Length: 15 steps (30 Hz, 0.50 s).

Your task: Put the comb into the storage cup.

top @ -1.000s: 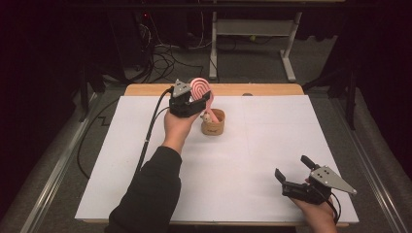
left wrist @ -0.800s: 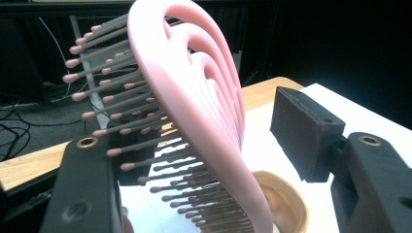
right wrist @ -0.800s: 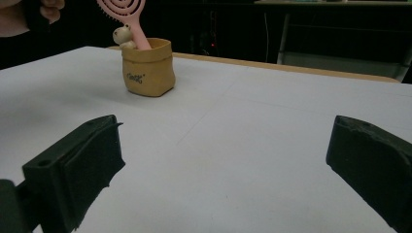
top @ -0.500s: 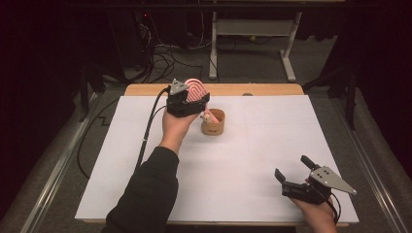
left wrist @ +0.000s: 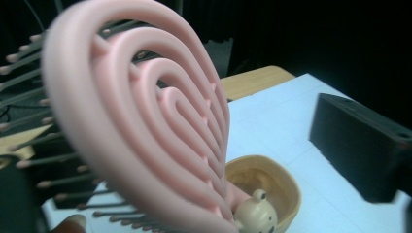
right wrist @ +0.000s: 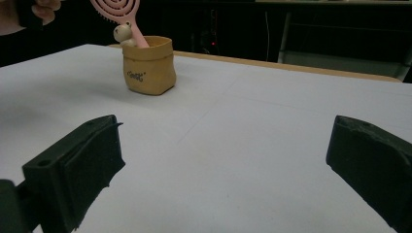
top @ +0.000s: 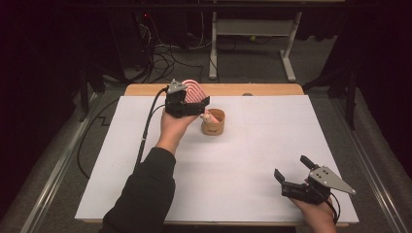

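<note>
Standing in pouch (top: pixel 214 127), pink hairbrush (top: pixel 193 91) between parted left tongs (top: pixel 190 104)

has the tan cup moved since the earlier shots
No. The tan cup stands at the same spot short of the table's wooden far edge; the pink hairbrush stands in it.

- The left gripper (top: pixel 192 104) has just been opening its jaws; they now stand wide around the pink hairbrush (top: pixel 193 90), no longer clamping it
- The hairbrush stands with its handle in the tan cup (top: pixel 214 122)
</note>
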Tool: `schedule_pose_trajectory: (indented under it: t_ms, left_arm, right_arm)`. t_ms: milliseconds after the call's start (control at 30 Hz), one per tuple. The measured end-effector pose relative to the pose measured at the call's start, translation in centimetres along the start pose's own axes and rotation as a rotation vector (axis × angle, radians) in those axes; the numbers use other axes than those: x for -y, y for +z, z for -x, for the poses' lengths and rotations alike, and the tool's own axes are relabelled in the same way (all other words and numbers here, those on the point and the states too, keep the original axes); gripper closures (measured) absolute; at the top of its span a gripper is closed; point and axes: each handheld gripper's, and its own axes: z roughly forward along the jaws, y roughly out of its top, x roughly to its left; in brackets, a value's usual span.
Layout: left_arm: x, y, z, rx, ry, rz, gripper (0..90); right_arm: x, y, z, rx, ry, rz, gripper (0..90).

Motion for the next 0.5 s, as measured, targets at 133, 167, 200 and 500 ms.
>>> schedule_pose_trajectory:
  t_ms: [133, 167, 200, 500]
  left_arm:
    - [0.02, -0.08, 0.1, -0.001, 0.011, 0.003, 0.0]
    - [-0.01, -0.1, 0.08, -0.001, 0.01, 0.005, 0.0]
    - [-0.02, -0.13, 0.03, -0.001, 0.009, 0.002, 0.0]
    - [0.39, -0.62, -0.65, -0.009, -0.005, 0.0, 0.0]
  right_arm:
    - [0.0, 0.01, -0.01, 0.001, 0.0, 0.0, 0.1]
    - [0.01, 0.03, -0.02, 0.001, -0.002, 0.0, 0.0]
    - [0.01, 0.05, -0.04, 0.0, -0.002, -0.002, 0.0]
    - [0.04, 0.11, -0.08, 0.0, -0.004, -0.004, 0.1]
